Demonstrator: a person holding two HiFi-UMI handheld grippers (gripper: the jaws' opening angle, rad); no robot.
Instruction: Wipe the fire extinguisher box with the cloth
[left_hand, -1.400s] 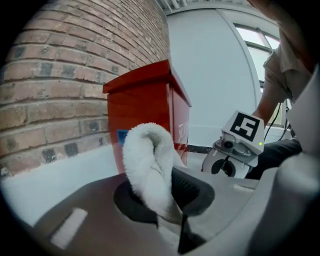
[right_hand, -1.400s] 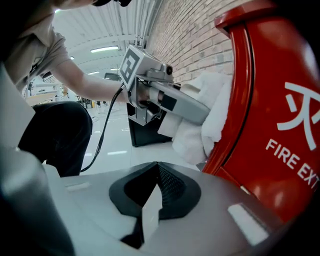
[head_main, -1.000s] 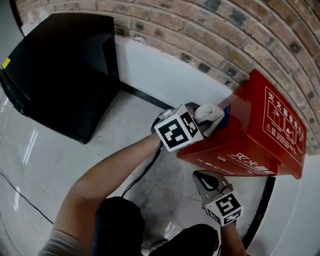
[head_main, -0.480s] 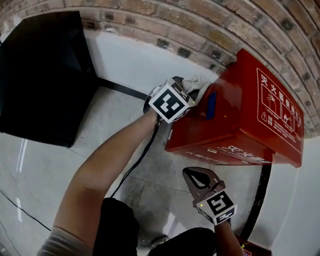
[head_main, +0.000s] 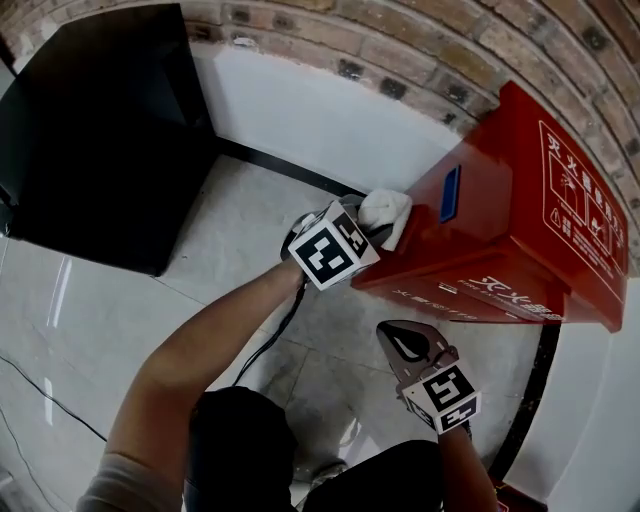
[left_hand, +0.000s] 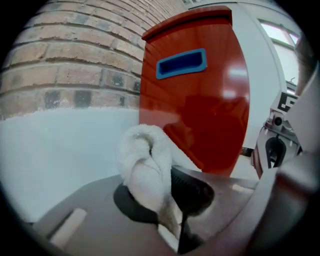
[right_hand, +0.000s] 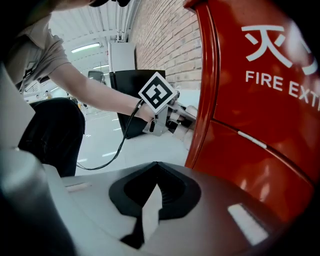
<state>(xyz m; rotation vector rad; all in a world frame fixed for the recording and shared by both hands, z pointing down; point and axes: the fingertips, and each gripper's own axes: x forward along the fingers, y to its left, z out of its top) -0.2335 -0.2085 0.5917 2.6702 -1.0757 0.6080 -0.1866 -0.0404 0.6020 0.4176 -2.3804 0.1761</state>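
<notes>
Your left gripper's (head_main: 368, 226) jaws are clenched on the bunched white cloth (head_main: 386, 212). It pokes past the tips, low beside the red fire extinguisher box's (head_main: 505, 235) left side (below the blue handle recess (head_main: 450, 193)). Your left forearm stretches forward. Your right gripper (head_main: 398, 333), jaws pressed together and empty, hangs near the box's front.

Head view: we look steeply down from above onto the box (head_main: 500, 230), wall (head_main: 320, 130) and floor (head_main: 230, 230). Left gripper view: we sit low, close to the box's left side, facing it. Right gripper view: low, close at its front, looking left. All three share the box.
</notes>
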